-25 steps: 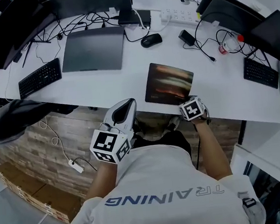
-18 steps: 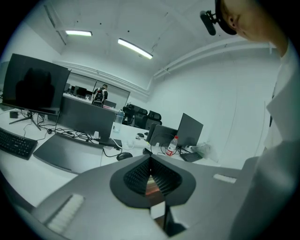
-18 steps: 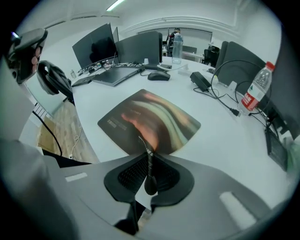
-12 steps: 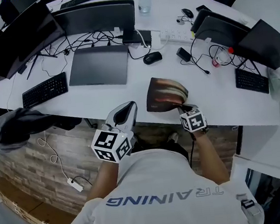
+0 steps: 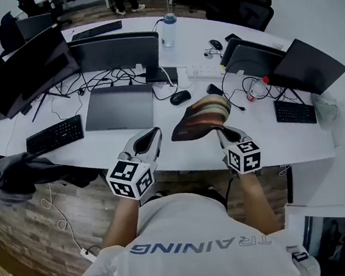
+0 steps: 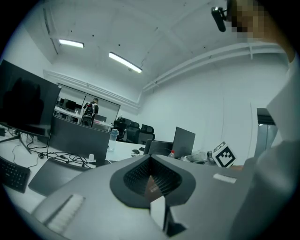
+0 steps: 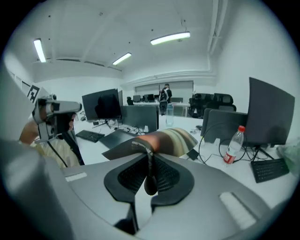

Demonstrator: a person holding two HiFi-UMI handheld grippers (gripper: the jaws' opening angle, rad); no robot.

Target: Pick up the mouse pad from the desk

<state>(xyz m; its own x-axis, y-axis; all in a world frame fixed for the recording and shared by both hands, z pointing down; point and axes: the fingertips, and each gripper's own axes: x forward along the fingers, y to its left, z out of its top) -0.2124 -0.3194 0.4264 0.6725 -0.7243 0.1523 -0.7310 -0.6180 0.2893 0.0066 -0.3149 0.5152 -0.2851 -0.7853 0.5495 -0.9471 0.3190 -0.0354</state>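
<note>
The right claw, whose jaws have just been closing, pinches the near edge of the mouse pad, held curled above the tabletop. Print along the pad's edge is too small to read. Just left of it, the left claw is clenched on nothing. Beyond both claws lie a computer mouse and a closed laptop. Behind them, the shirt reads "TRAINING", mirrored.

Mouse pad over desk front edge; mouse behind; laptop left of mouse.
</note>
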